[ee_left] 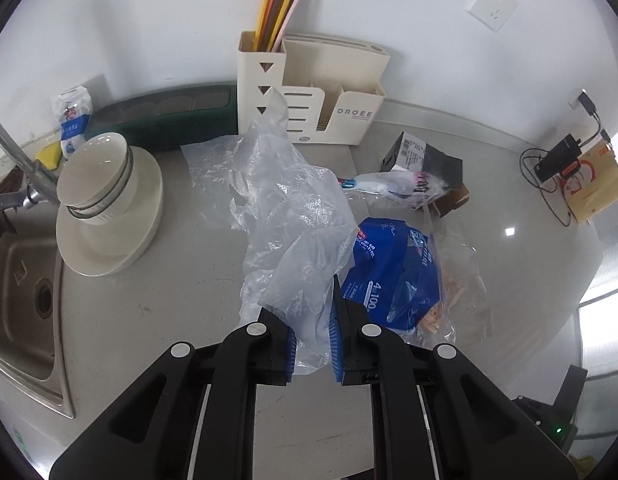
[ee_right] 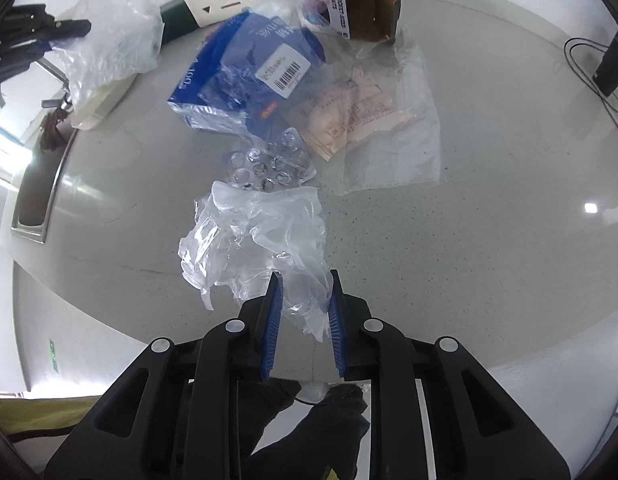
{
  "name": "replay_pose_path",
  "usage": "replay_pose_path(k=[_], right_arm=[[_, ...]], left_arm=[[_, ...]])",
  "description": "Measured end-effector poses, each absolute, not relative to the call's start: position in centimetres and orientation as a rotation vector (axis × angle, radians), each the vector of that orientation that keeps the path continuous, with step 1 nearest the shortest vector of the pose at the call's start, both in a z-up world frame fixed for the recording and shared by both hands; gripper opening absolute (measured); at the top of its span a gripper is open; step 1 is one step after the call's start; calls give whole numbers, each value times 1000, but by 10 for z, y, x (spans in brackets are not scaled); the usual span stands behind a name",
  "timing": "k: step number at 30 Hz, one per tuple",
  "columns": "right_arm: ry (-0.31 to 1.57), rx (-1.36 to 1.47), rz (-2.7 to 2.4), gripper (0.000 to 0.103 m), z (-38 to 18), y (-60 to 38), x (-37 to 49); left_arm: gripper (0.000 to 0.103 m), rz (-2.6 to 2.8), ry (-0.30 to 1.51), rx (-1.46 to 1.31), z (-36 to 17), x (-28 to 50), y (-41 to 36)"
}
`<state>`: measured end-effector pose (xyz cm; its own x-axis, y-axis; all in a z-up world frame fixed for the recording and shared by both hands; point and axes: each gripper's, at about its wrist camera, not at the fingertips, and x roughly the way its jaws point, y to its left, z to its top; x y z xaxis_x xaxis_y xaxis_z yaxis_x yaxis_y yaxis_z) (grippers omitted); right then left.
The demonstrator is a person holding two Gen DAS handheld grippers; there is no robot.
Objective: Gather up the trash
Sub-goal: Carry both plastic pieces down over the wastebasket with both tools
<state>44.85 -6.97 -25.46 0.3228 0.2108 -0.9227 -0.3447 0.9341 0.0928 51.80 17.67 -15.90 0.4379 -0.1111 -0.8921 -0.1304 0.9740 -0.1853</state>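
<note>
So we've got the left gripper [ee_left: 313, 334] pinching a big clear plastic bag [ee_left: 285, 208], which trails up and away from its tips. Left of it sit stacked white bowls [ee_left: 105, 196]; right of it, a blue wrapper [ee_left: 393, 276] on the counter [ee_left: 149, 300]. Our right gripper [ee_right: 305, 312] is clamped on a crumpled clear glove [ee_right: 253, 236], with an empty blister pack [ee_right: 269, 164] just ahead of it.

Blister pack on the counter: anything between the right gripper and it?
Yes. The right gripper is shut on a clear plastic bag, which hangs directly between it and the blister pack. The left gripper is also occupied, shut on a plastic sheet.
</note>
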Motion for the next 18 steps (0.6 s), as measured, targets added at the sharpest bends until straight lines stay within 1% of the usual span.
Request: replay_pose_path(k=[9, 18], right_arm=[[1105, -140, 390, 22, -224, -78, 421], [1025, -183, 475, 22, -212, -136, 364]], left_arm=[[12, 37, 1074, -278, -136, 460, 173], [12, 131, 1020, -247, -108, 372, 114]])
